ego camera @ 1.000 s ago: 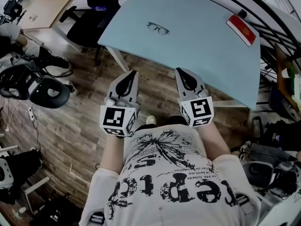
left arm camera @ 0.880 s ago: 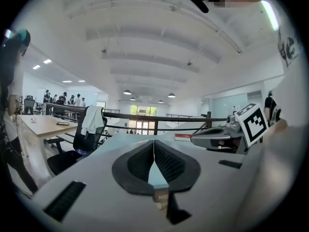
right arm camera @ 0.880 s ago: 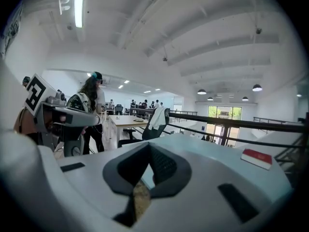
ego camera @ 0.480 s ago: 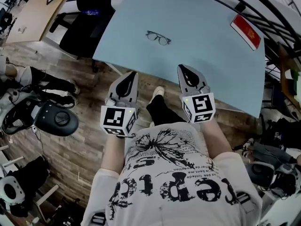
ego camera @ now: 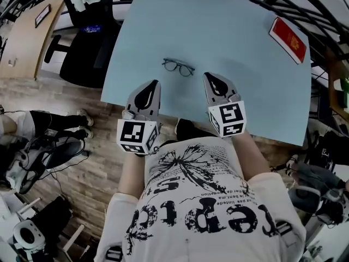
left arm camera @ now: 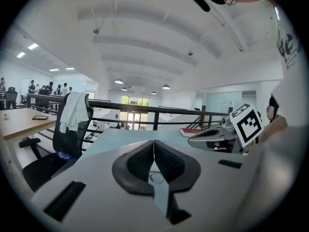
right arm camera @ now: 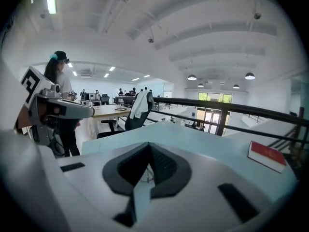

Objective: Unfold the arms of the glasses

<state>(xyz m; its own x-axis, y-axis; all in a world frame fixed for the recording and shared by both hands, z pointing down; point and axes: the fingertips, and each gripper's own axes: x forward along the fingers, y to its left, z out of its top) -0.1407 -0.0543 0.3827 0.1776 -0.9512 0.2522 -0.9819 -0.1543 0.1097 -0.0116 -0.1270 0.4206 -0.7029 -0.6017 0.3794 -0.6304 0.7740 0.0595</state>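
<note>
The dark-framed glasses (ego camera: 178, 66) lie on the light blue table (ego camera: 245, 81), a little in from its near edge. My left gripper (ego camera: 152, 85) hangs over the near edge, short of the glasses and to their left; its pads touch and nothing is between them. My right gripper (ego camera: 210, 78) is level with it, to the right of the glasses, shut and empty as well. In the left gripper view the shut left gripper (left arm camera: 154, 143) points at the table and the glasses (left arm camera: 155, 177) show faintly below the pads. In the right gripper view the right gripper (right arm camera: 148, 148) is also shut.
A red book (ego camera: 289, 34) lies at the table's far right. A black office chair (ego camera: 82, 31) with a white garment stands beyond the left corner. A black railing (right arm camera: 227, 108) runs behind the table. Gear and cables (ego camera: 38, 152) litter the wooden floor at left.
The person has walked up to the table. Both grippers, earlier over the wooden floor, now reach over the table's near edge, close to the glasses. Both stay shut.
</note>
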